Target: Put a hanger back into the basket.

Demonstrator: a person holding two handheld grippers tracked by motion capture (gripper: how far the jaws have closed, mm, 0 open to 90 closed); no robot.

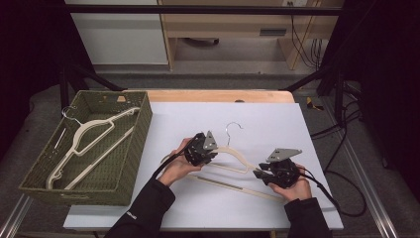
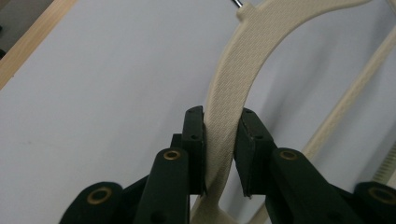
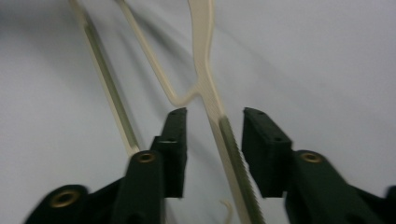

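We see a cream hanger [image 1: 233, 161] lying on the white table [image 1: 277, 124] between our two hands. Our left gripper [image 1: 204, 150] is clamped on the hanger's curved shoulder, its pads pressing the ribbed plastic from both sides in the left gripper view [image 2: 231, 88]. Our right gripper [image 1: 261, 174] stands parted around the other arm, the pads clear of it in the right gripper view [image 3: 212, 100], which is blurred. Part of the lower bar is hidden under our hands. Another hanger [image 1: 81, 144] lies in the green basket [image 1: 133, 148] at the left; its hook pokes over the rim.
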